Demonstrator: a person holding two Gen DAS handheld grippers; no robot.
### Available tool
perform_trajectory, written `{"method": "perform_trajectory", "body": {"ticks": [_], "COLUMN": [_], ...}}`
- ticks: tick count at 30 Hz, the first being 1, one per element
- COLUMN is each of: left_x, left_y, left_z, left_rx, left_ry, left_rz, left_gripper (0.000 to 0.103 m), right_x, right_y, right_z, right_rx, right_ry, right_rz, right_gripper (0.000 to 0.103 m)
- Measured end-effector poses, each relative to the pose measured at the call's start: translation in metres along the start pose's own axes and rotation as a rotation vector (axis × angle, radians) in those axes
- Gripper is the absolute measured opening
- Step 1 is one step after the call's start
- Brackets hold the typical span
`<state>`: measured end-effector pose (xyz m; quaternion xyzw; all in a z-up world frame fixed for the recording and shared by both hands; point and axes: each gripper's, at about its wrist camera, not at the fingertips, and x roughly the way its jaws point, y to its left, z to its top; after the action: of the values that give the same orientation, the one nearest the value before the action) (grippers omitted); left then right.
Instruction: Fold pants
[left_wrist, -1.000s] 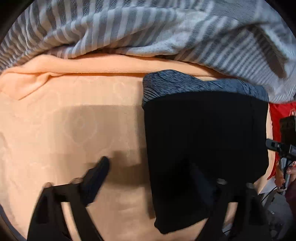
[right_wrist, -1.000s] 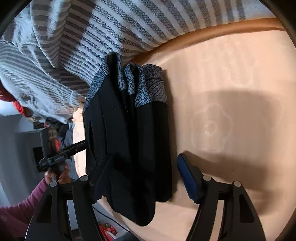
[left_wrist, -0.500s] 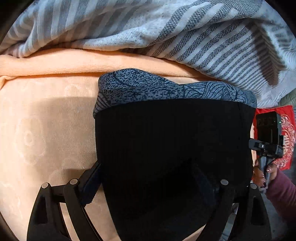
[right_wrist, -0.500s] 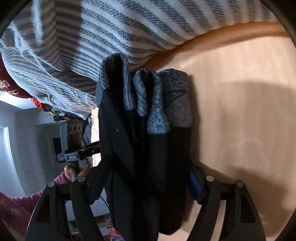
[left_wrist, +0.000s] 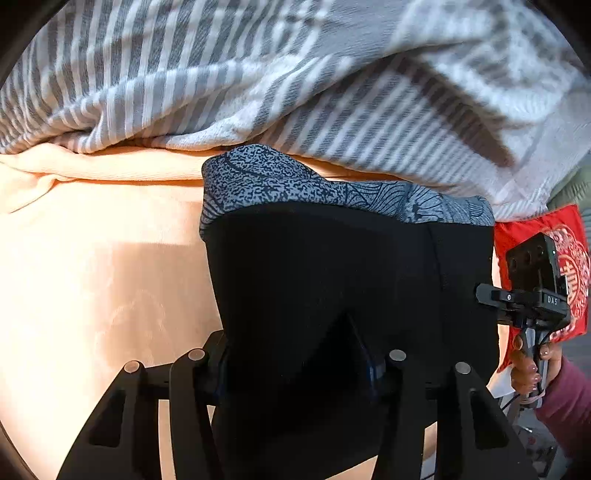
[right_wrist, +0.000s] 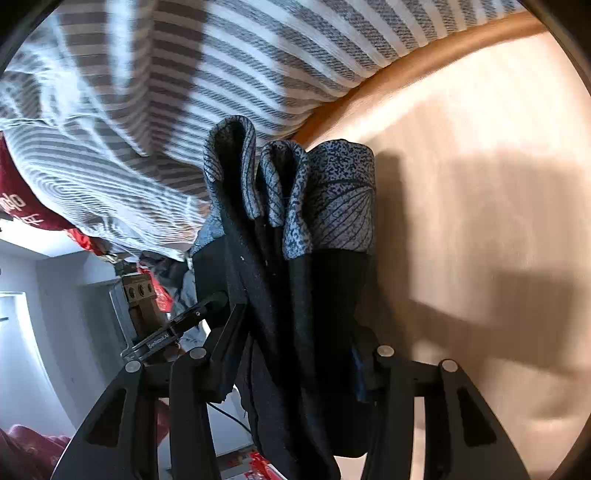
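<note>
So, folded pants clamped from both sides on a peach bed sheet

Peach sheet (left_wrist: 92, 277) fills the surface, wide bare stretch beside the bundle, striped blanket (left_wrist: 295, 74) heaped along its far edge. Black pants (left_wrist: 332, 277) with the grey patterned waistband sit folded near that blanket. Left gripper (left_wrist: 295, 365) and right gripper (right_wrist: 291, 354) have both just been closing, pads now pressing the fabric.

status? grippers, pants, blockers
Left gripper and right gripper have just closed, both clamped on folded pants. Bundle on peach sheet. Striped blanket bunched right behind waistband; nothing else in the way.
</note>
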<state>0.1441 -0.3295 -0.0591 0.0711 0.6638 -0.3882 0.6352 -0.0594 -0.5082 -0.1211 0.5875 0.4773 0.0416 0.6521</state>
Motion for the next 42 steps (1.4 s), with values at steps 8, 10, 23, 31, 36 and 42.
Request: {"method": "perform_trajectory", "body": {"ticks": [8,10,23,31,36,42], "left_x": [-0.033,-0.034,0.003,-0.043,-0.049,-0.029], "left_y": [-0.038,-0.053,-0.067,-0.06,-0.082,-0.098], "left_z": [-0.036,-0.048,-0.091,-0.09,-0.086,-0.068], "left_rx": [0.036,0.046,-0.055,-0.036,0.051,0.027], "left_ry": [-0.023,-0.023,0.005,-0.079,-0.105,-0.104], "left_rz": [0.008,0.009,0.047,0.17,0.227,0.213], "left_gripper": [0.054,0.054,0.054,0.071,0.071,0.071], "right_x": [-0.038,-0.047,-0.071,-0.104,-0.119,-0.081], "right_y": [0.016,0.018,-0.044,-0.002,0.031,0.049], "right_z": [-0.035,-0.047,-0.1,-0.098,-0.085,-0.057], "right_rx": [-0.026,-0.031,0.057,0.002,-0.073,-0.143], "right_ry": [-0.028,-0.033,-0.06,-0.156,-0.24,-0.231], "right_rz": [0.027,0.019,-0.138,-0.38,-0.449,-0.537], "right_gripper": [0.051,0.051,0.06,0.06,0.02,0.019]}}
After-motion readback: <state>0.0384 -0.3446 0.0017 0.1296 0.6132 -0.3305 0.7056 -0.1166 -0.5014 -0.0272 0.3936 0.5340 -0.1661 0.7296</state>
